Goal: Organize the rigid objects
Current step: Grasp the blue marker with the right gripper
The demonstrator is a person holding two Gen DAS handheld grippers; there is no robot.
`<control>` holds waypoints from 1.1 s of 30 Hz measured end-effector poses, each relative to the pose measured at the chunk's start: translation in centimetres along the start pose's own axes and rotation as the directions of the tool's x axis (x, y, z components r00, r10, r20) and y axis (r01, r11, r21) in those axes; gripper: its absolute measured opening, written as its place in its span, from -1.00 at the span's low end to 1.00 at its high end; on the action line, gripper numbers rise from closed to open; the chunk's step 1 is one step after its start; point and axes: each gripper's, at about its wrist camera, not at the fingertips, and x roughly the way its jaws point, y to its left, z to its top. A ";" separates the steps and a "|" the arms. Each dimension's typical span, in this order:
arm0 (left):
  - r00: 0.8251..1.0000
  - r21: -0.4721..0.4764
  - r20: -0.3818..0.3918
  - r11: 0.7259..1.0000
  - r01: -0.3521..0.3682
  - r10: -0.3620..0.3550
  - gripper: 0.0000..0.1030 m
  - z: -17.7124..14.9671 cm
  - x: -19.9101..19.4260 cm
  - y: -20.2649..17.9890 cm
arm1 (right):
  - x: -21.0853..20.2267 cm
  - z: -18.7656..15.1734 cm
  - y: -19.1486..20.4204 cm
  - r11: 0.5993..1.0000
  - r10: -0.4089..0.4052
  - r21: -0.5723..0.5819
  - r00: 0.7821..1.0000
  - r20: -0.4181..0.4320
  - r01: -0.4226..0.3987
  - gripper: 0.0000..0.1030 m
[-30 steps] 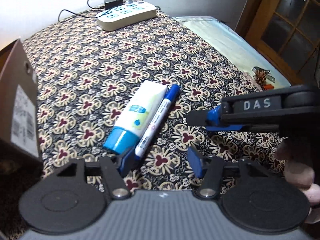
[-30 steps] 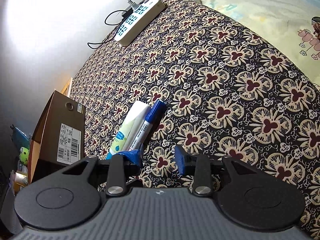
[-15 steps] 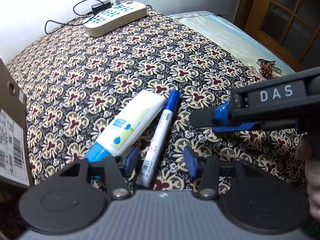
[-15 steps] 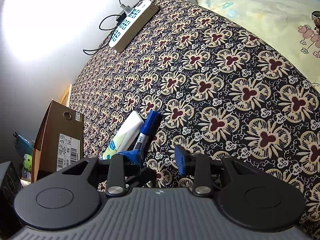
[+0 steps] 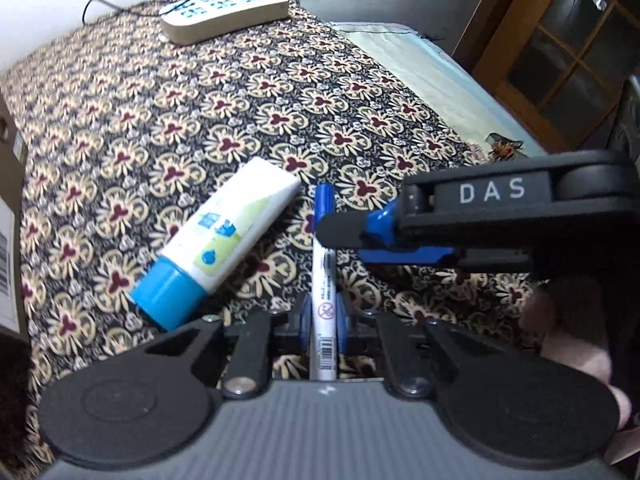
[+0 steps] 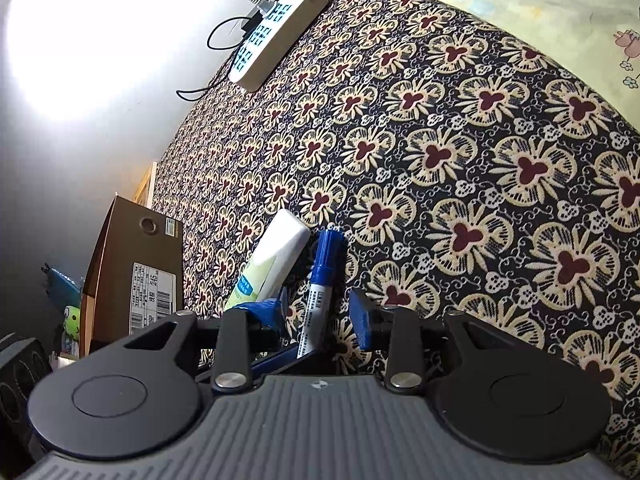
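So the left gripper (image 5: pixel 323 316) went from wide open beside the tube (image 5: pixel 224 240) to clamped on the marker (image 5: pixel 323 264), which no longer touches the tube. The right gripper (image 6: pixel 320 316) slid in over the marker's cap end.

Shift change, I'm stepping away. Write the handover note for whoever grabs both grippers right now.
Left gripper: shut on the marker, gripping its white barrel; blue cap end points away.
Right gripper: open, empty, hovering just over the marker's cap end, jaws apart.
Tube: lying on the patterned cover just left of the marker, blue cap toward you, untouched.
Power strip sits at the far edge; a cardboard box stands off the left side.
Done: marker gripped. Left: place the marker, then deal with the tube. Where they go is not visible.
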 end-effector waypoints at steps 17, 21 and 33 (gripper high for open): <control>1.000 -0.044 -0.021 0.999 -0.009 0.008 -0.82 -1.6 -2.1 0.9 | 1.7 -3.2 0.9 0.996 0.076 0.040 0.996 -0.051 -0.074 -0.97; 0.999 -0.040 -0.026 0.999 -0.024 0.023 -0.82 -2.1 -2.5 1.1 | 1.8 -4.2 0.8 0.994 0.097 0.048 0.994 -0.054 -0.094 -1.00; 0.999 -0.035 -0.029 0.999 -0.019 0.018 -0.82 -3.1 -3.3 1.3 | 2.6 -6.4 1.4 0.990 0.113 0.097 0.992 -0.060 -0.107 -1.00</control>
